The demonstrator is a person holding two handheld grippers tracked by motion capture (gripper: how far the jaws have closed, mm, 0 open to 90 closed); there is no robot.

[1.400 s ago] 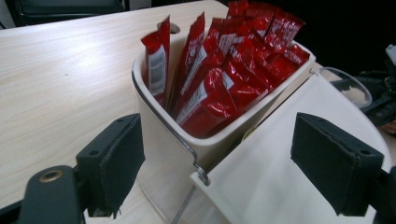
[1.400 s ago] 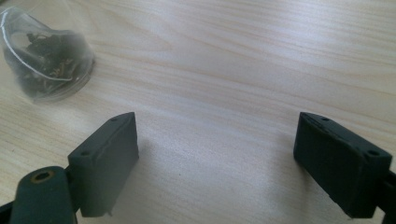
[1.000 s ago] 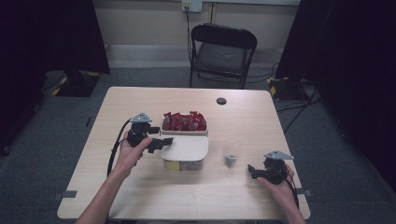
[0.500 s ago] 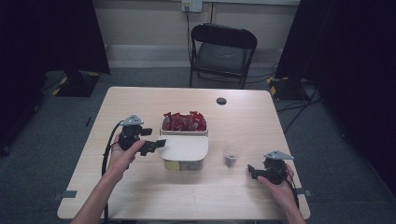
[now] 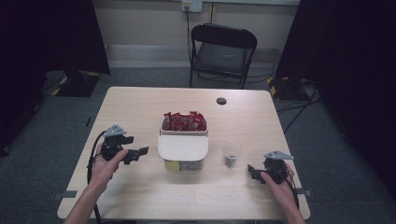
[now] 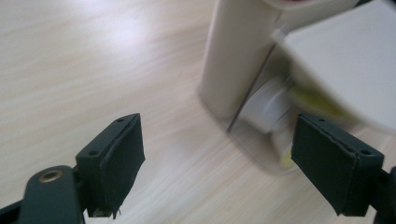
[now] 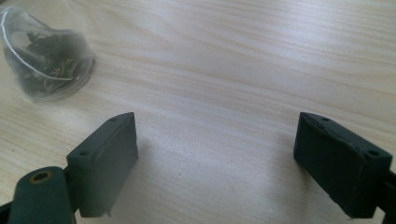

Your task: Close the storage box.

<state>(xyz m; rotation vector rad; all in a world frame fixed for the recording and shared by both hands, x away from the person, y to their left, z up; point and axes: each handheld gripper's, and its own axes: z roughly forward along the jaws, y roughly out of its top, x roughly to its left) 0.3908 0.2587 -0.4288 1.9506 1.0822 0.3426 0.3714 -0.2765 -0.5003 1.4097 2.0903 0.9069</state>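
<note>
Cream-coloured plastic, the lidded container [image 5: 183, 150] sits mid-surface [image 5: 140, 107] with a tub of red packets [image 5: 184, 122] touching it behind. The left hand-held gripper [image 5: 140, 152] hangs just beside it, jaws wide apart, seemingly lined up to grasp it. The right hand-held gripper [image 5: 252, 170], also gaping and empty, rests near a small clear cup [image 5: 230, 156].

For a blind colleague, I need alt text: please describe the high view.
A person at a light wooden table holds the left gripper and the right gripper, both open and holding nothing. Between them stands a cream container with its lid closed, a box of red packets behind it and a small clear cup to its right.
</note>
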